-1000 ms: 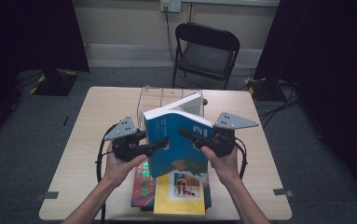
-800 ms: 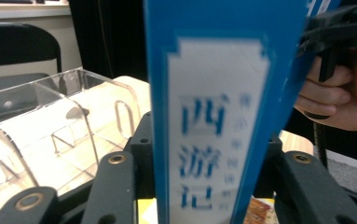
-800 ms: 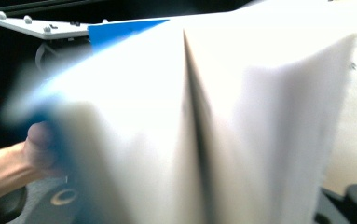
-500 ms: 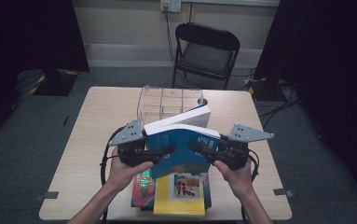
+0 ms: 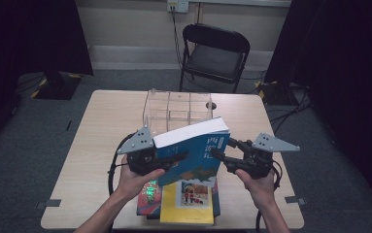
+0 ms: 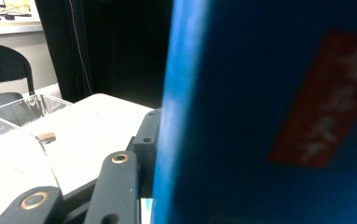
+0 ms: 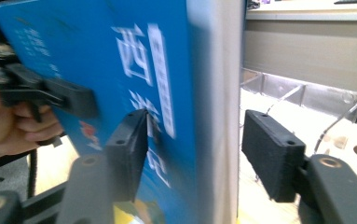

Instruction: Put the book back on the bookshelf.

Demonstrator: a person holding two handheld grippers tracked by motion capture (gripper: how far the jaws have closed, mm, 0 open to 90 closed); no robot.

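Left gripper (image 5: 176, 158) clamped on blue book (image 5: 193, 155), held upright above the stack (image 5: 186, 201); right gripper (image 5: 217, 154) jaws just opening, straddling its edge, probably regripping.

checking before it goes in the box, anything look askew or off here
The blue book hangs tilted above the book stack, clamped by the left gripper. The right gripper has just been opening; its jaws straddle the book's edge, one pad apart.
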